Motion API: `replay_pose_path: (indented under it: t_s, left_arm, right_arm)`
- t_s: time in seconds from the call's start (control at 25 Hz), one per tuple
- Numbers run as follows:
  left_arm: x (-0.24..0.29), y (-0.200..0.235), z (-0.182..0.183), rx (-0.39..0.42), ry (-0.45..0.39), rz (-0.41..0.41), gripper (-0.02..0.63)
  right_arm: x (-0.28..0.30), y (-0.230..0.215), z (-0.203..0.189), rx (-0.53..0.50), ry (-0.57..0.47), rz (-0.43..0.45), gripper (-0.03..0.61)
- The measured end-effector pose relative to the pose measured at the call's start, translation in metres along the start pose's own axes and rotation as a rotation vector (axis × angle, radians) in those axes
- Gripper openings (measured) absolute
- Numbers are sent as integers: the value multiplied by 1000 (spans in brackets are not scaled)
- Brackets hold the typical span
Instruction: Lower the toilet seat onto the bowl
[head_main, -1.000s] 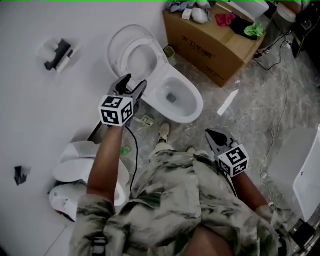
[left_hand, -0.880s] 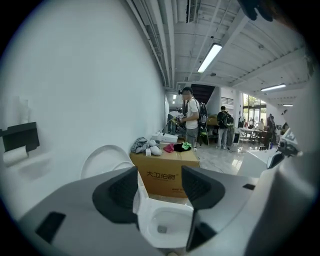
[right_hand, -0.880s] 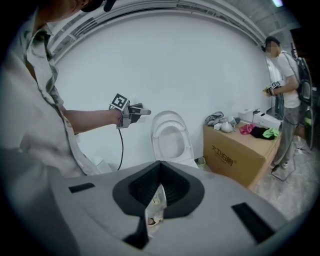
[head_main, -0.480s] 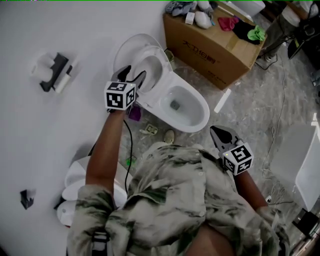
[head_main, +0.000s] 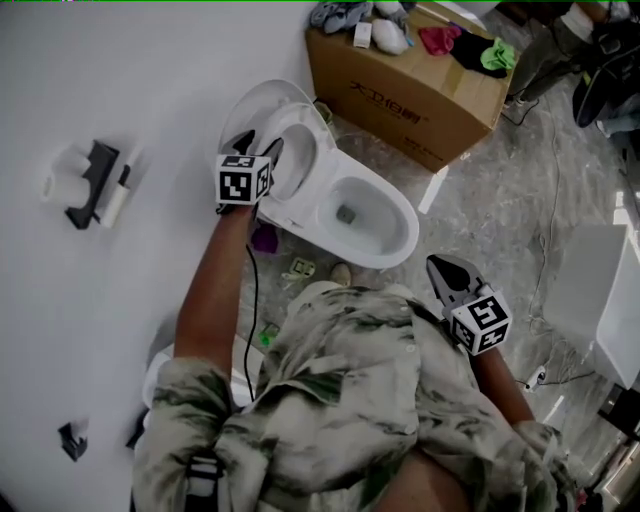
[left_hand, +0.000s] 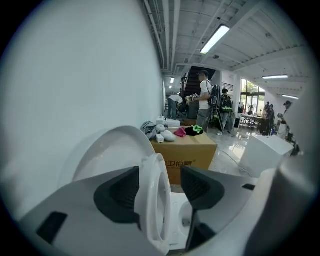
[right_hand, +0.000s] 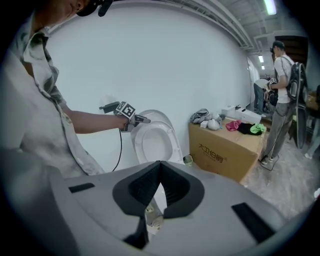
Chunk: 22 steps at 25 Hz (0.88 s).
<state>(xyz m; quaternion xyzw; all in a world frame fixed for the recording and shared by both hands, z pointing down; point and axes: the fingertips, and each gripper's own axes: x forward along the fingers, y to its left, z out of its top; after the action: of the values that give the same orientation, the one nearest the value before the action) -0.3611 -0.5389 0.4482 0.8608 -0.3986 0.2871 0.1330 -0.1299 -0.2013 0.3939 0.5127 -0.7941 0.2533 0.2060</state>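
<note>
A white toilet stands against the wall with its lid (head_main: 245, 108) up. The toilet seat (head_main: 303, 160) is also raised, tilted a little off the lid, above the open bowl (head_main: 365, 215). My left gripper (head_main: 258, 143) is open and straddles the top edge of the seat. In the left gripper view the seat rim (left_hand: 152, 200) stands edge-on between the two dark pads, close to the left pad (left_hand: 117, 192) and apart from the right one. My right gripper (head_main: 440, 265) hangs low on the right, away from the toilet, shut on nothing (right_hand: 160, 172).
A cardboard box (head_main: 410, 85) with clothes on top stands just right of the toilet. Loose white toilet parts (head_main: 160, 370) lie by the wall at lower left. A black wall fitting (head_main: 95, 185) is on the left. A white fixture (head_main: 620, 310) stands at far right. People (left_hand: 205, 105) stand far behind.
My left gripper has travelled up from beside the bowl to the raised seat, and its jaws now straddle the rim. The right gripper has stayed in about the same place.
</note>
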Motion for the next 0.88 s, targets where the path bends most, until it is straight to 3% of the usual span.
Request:
replay_pose_path:
  t_s: [0.4,0.6,0.88]
  left_arm:
    - [34,27,-16,-4,58,13,217]
    - [39,28,-22,-1,61,11,120]
    - [39,27,-22,-16,57,6,117]
  right_arm:
    - [6,-2,-6,67,17,-82,23]
    - [2,3,-14,103,27,-107,23]
    - [-10,1,-25,122,29,-140,23]
